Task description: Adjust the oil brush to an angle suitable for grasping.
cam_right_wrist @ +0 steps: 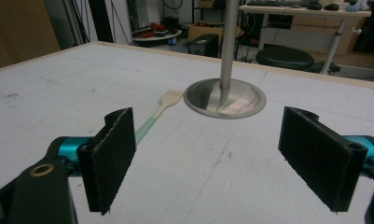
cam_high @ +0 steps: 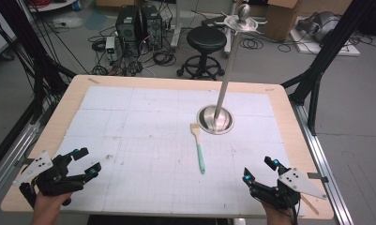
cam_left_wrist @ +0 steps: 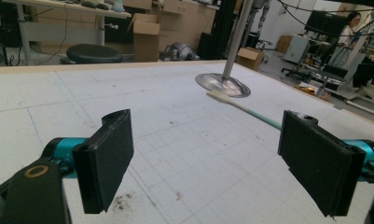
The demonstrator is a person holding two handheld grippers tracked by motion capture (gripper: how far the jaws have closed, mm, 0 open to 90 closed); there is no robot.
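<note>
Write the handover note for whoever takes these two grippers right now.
Left gripper: open, holding nothing, at the table's near left corner.
Right gripper: open, holding nothing, at the near right corner.
Spatula: flat on the white mat mid-table, green handle toward the person, pale head beside the stand's round base, apparently just clear of it.
Stand's pole upright, hooks at top bare.
Done: nothing visible.
Left: pick up the spatula, likely for hanging on the stand.

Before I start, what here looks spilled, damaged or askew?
Nothing serious. The spatula lies flat beside the rack's steel base, hung on no hook. Dark specks soil the grid mat near the left gripper. Both grippers are open and empty.
</note>
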